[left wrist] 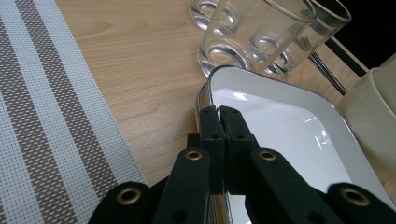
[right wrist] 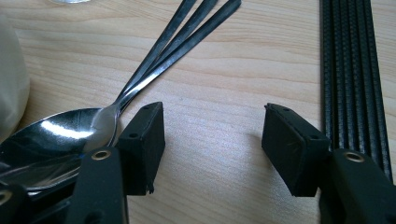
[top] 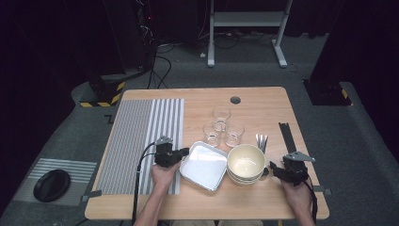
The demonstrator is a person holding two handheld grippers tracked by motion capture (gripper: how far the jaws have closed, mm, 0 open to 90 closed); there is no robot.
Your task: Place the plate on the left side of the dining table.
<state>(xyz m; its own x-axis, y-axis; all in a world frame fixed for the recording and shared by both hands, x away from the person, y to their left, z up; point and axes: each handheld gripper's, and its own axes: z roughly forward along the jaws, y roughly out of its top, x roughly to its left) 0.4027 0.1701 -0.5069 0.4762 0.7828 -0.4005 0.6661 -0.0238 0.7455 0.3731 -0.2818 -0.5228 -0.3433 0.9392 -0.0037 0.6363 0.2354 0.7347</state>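
Note:
A white square plate (top: 203, 165) with a metal rim lies at the table's front middle. My left gripper (top: 185, 151) has its jaws shut on the plate's left rim; in the left gripper view the gripper (left wrist: 219, 112) pinches that rim of the plate (left wrist: 289, 135). Right of the plate stands a stack of cream bowls (top: 245, 162). My right gripper (top: 273, 169) rests low beside the bowls, jaws open. In the right gripper view the gripper (right wrist: 212, 135) is wide apart over bare wood, with the spoons (right wrist: 60, 135) just left of its left jaw.
Three clear glasses (top: 221, 125) stand behind the plate, near in the left gripper view (left wrist: 247, 32). Spoons (top: 261, 141) lie behind the bowls. A black strip (top: 287, 136) lies at the right (right wrist: 350, 56). A striped placemat (top: 141, 141) covers the table's left.

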